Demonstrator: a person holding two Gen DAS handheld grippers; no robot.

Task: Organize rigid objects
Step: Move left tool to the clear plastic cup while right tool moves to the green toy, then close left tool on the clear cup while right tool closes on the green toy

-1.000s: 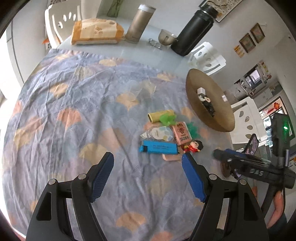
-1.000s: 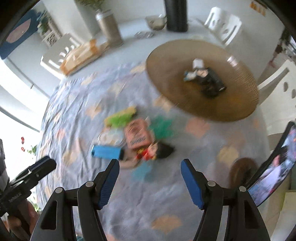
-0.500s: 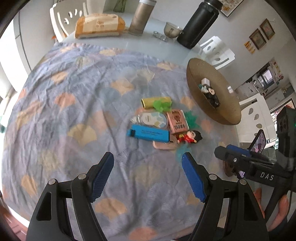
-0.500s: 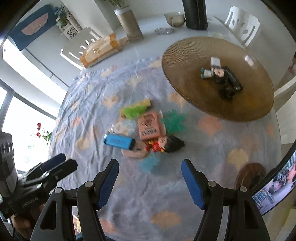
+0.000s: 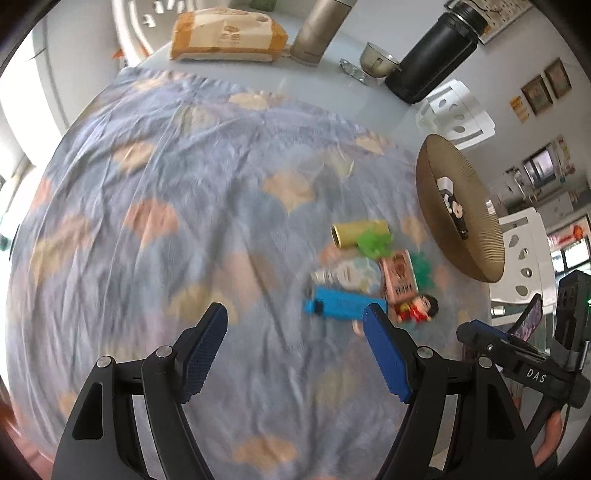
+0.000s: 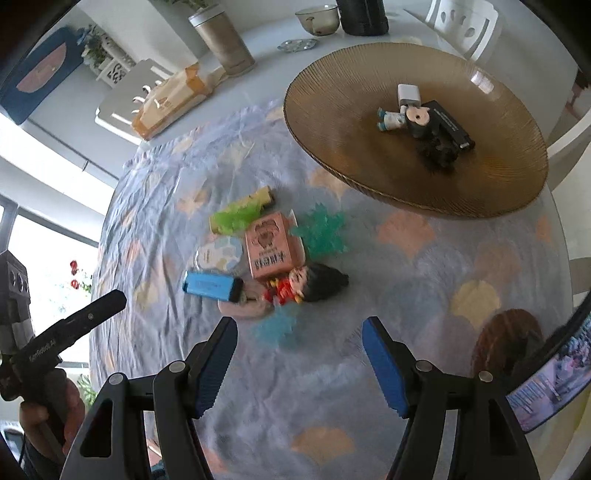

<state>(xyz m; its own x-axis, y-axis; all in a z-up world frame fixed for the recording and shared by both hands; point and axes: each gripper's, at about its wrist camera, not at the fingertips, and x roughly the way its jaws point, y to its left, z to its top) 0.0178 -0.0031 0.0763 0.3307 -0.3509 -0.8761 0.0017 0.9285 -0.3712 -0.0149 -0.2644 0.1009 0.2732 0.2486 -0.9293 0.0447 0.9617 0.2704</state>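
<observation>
A cluster of small objects lies on the patterned cloth: a blue box (image 6: 212, 285), a pink box (image 6: 269, 246), a doll with black hair (image 6: 306, 285), a yellow tube (image 6: 255, 201), a round tin (image 6: 218, 253) and green and teal spiky toys (image 6: 321, 230). The blue box (image 5: 341, 305) and doll (image 5: 417, 309) also show in the left wrist view. A brown ribbed plate (image 6: 332, 122) holds a white block, a small figure and black items. My right gripper (image 6: 299, 365) is open and empty, hovering just before the cluster. My left gripper (image 5: 295, 354) is open and empty, left of the cluster.
At the table's far side stand a black flask (image 5: 432, 59), a metal tumbler (image 5: 317, 33), a small bowl (image 5: 376, 59) and a tan package (image 5: 225, 37). White chairs ring the table. A phone (image 6: 546, 387) stands at the right edge.
Both grippers have come lower and closer to the cluster. The left view has swung left, so the objects sit further right in it. Both stay open.
</observation>
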